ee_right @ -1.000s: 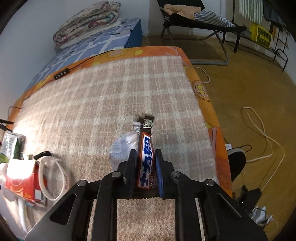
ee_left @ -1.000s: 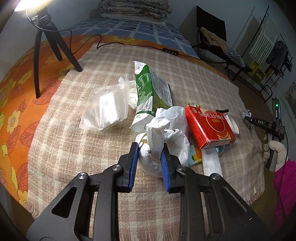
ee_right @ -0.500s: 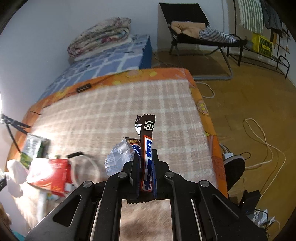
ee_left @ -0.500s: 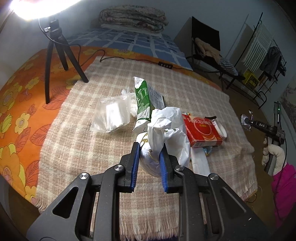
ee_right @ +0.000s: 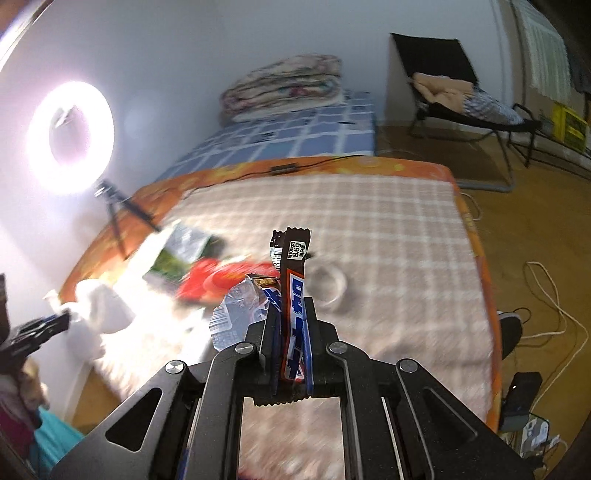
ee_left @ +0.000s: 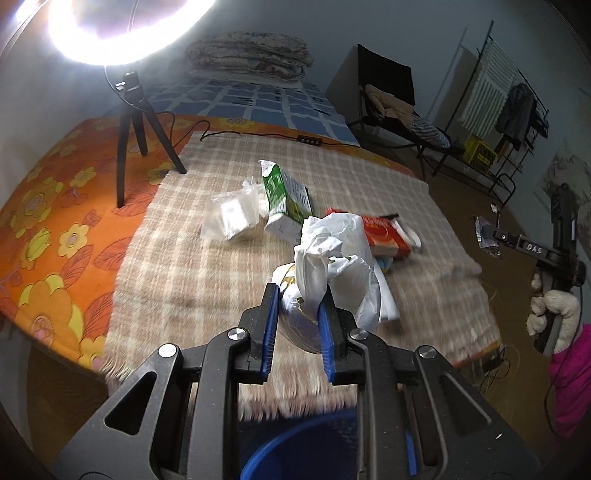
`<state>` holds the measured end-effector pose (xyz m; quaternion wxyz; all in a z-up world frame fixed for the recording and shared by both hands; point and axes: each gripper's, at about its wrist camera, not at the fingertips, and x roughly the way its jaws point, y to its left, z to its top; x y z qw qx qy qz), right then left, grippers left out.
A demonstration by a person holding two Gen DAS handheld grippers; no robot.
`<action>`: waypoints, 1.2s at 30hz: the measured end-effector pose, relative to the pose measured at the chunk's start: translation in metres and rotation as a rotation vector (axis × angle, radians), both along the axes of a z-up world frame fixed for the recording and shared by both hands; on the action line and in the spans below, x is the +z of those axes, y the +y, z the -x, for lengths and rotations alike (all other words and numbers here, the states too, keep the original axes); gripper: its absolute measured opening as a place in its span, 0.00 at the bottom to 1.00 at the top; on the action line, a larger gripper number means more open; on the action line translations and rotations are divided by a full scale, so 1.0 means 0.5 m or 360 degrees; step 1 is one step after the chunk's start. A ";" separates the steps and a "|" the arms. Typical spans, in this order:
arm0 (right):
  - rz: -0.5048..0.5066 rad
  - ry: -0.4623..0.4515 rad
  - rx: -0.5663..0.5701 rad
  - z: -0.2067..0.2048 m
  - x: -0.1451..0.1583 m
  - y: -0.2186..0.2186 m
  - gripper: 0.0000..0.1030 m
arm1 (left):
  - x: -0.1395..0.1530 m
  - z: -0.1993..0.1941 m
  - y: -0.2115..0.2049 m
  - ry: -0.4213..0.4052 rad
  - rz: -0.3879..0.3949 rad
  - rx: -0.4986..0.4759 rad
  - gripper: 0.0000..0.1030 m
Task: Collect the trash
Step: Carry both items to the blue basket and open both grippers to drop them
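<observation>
White plastic, a crumpled bag (ee_left: 334, 258), sits clamped between the blue pads (ee_left: 269, 325) of my left hand-held gripper (ee_left: 295, 325), raised over the near edge of the desk (ee_left: 192, 258). At 6 o'clock in the left view I see the rim of a blue bin (ee_left: 295, 454).

My right hand-held gripper (ee_right: 290, 343) is closed tight on a candy wrapper (ee_right: 293, 288), which stands upright between the pads. A torn silver wrapper (ee_right: 236, 314) is just beside it at 9 o'clock; I cannot tell if it is also pinched.

On the checked cloth (ee_left: 351, 177) more trash lies. From the held bag, a green carton (ee_left: 280, 199) is at 11 o'clock, and a clear packet (ee_left: 232, 218) is just beside the carton, toward 10 o'clock. A red box (ee_left: 384, 236) lies at 1 o'clock, partly behind the bag.

At 10 o'clock of the left view a black tripod (ee_left: 136, 129) stands on the orange flower sheet (ee_left: 55, 221), with a bright ring light (ee_left: 122, 29) above.
</observation>
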<state>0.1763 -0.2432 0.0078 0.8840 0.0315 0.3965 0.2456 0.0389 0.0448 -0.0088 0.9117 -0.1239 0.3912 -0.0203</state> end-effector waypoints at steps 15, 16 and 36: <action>0.0053 -0.0039 0.0315 0.273 -0.011 0.107 0.08 | -0.068 0.174 -0.047 0.0182 0.0049 -0.0138 0.19; 0.0055 -0.0028 0.0330 0.287 -0.016 0.113 0.08 | -0.074 0.182 -0.049 0.0193 0.0060 -0.0146 0.19; 0.0182 0.0188 0.0438 0.431 -0.175 0.186 0.08 | -0.205 0.213 -0.073 0.0465 0.0098 -0.0324 0.19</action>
